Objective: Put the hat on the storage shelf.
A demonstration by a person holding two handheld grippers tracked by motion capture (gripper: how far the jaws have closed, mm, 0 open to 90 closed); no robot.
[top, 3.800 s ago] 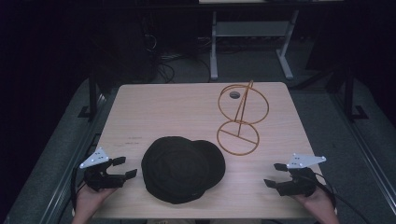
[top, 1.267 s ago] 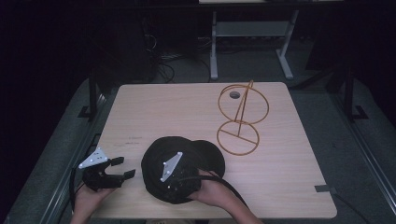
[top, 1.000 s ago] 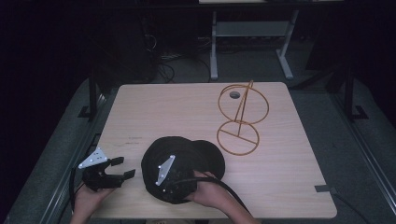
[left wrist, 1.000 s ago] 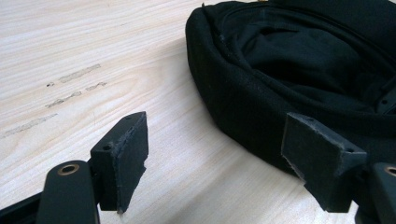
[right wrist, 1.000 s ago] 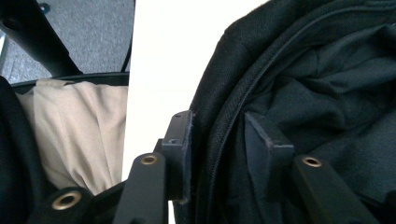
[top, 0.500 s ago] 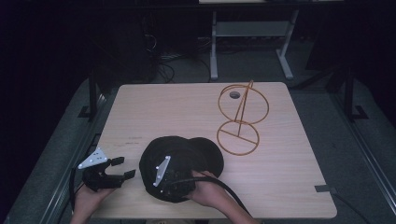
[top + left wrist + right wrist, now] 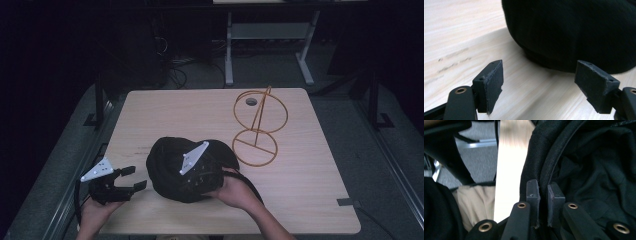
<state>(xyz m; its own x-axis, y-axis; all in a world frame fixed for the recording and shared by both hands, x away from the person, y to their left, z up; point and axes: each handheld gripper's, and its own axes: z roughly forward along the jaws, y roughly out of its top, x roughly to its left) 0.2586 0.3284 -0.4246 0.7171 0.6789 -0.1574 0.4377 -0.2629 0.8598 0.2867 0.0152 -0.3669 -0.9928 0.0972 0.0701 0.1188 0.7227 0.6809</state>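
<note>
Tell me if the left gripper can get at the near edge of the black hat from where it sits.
Probably yes: the left gripper is open, its jaws facing the black hat across bare table, with nothing between. The right gripper pinches the hat's rim elsewhere.

A light wood-grain table (image 7: pixel 165 115) carries everything here, its rounded top standing over grey floor. Taking the black hat (image 7: pixel 170 170) as the landmark, the hat lies directly on the near-centre part of the tabletop, its brim edge resting on the wood as seen in the left gripper view (image 7: pixel 574 32). Just beside the hat, on its far right, stands an orange wire stand (image 7: pixel 256 130), its round base ring flat on the table and a second ring rising upright behind it. Beyond the stand, farther from the hat, a small round hole (image 7: pixel 251 101) is cut in the tabletop
</note>
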